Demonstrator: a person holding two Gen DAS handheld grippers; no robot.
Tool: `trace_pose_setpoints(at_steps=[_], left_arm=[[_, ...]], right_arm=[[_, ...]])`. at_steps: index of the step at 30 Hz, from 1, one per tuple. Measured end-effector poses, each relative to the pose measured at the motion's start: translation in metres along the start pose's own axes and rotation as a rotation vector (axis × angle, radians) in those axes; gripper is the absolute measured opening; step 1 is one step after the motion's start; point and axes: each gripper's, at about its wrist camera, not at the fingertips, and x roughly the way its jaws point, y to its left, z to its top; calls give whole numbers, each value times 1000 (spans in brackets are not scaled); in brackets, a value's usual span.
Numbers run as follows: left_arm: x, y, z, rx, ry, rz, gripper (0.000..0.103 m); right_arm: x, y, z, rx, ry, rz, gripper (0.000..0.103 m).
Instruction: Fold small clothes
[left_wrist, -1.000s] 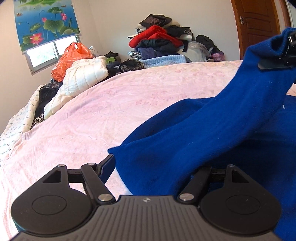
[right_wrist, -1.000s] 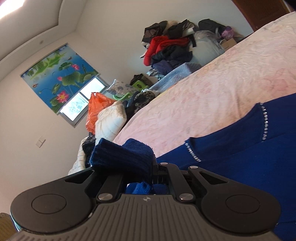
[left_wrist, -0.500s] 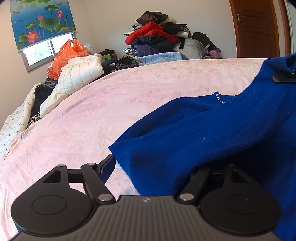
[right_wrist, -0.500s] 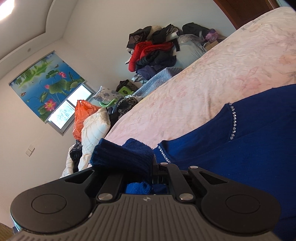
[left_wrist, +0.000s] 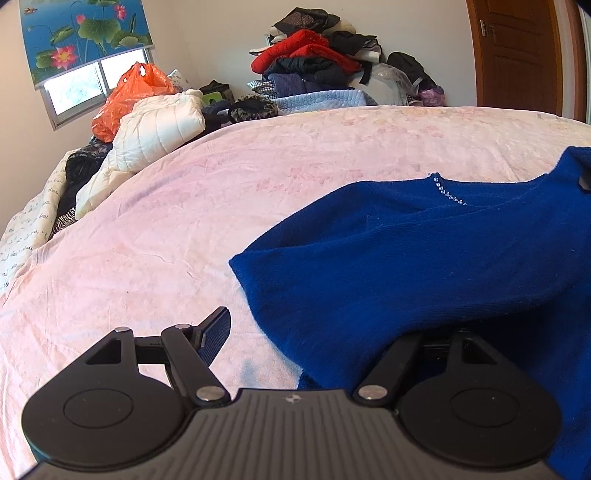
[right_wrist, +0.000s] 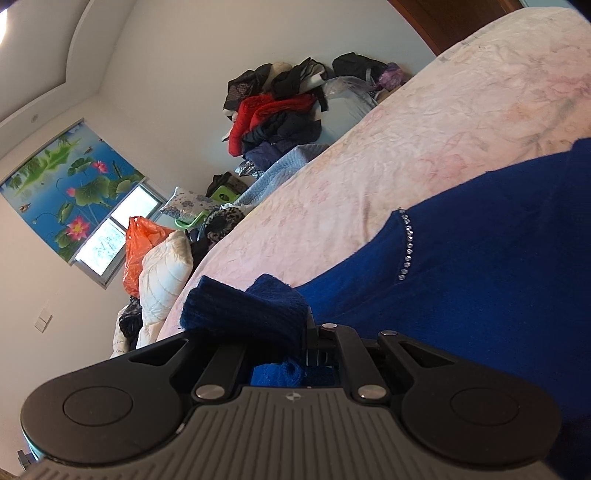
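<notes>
Sweater (left_wrist: 406, 266), royal blue with a beaded neckline, is being spread across the pink bedspread (left_wrist: 221, 206), its near edge draped over one finger of the left gripper (left_wrist: 325, 332). That gripper's jaws are being kept wide apart, nothing apparently pinched between them, though the right-hand finger is hidden under the knit. A ribbed cuff (right_wrist: 243, 314) of the same sweater is being held bunched in the narrowly closed right gripper (right_wrist: 295, 347). Beyond, a white quilted jacket (left_wrist: 155, 129), an orange bag (left_wrist: 129, 96) and a pile of clothes (left_wrist: 314, 66) are being left against the far wall.
</notes>
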Motion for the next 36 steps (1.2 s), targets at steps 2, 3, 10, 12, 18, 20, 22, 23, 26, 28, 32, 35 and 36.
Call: trace_pose_setpoints(at_steps=[2, 3, 10, 12, 18, 20, 22, 23, 26, 28, 32, 35, 36], left_arm=[[2, 1, 0, -8, 7, -2, 73], [2, 1, 0, -10, 10, -2, 73], [6, -1, 0, -16, 25, -8, 73], [7, -1, 0, -16, 30, -8, 74], [8, -4, -2, -3, 32, -7, 77], [8, -5, -3, 2, 31, -5, 78], [8, -6, -3, 7, 32, -3, 78], [8, -6, -3, 7, 32, -2, 78], [8, -6, -2, 6, 34, -5, 78], [8, -5, -1, 3, 38, -8, 78], [7, -5, -2, 3, 41, -14, 78], [6, -4, -2, 7, 47, -26, 78], [4, -4, -2, 5, 47, -35, 78]], right_arm=[[-2, -6, 0, 11, -10, -6, 10], [-4, -9, 1, 17, -16, -12, 10], [-15, -32, 4, 54, -46, -58, 10], [-18, -39, 4, 64, -52, -68, 10], [-25, -54, 1, 96, -65, -90, 10], [-26, -59, 0, 109, -67, -96, 11], [-28, -65, -2, 116, -69, -102, 11], [-28, -66, -3, 116, -72, -107, 11], [-32, -71, -4, 128, -85, -118, 11], [-34, -75, -3, 133, -94, -128, 13], [-39, -83, 0, 144, -112, -137, 13], [-43, -87, 4, 121, -128, -151, 9], [-44, -89, 5, 116, -130, -155, 9]])
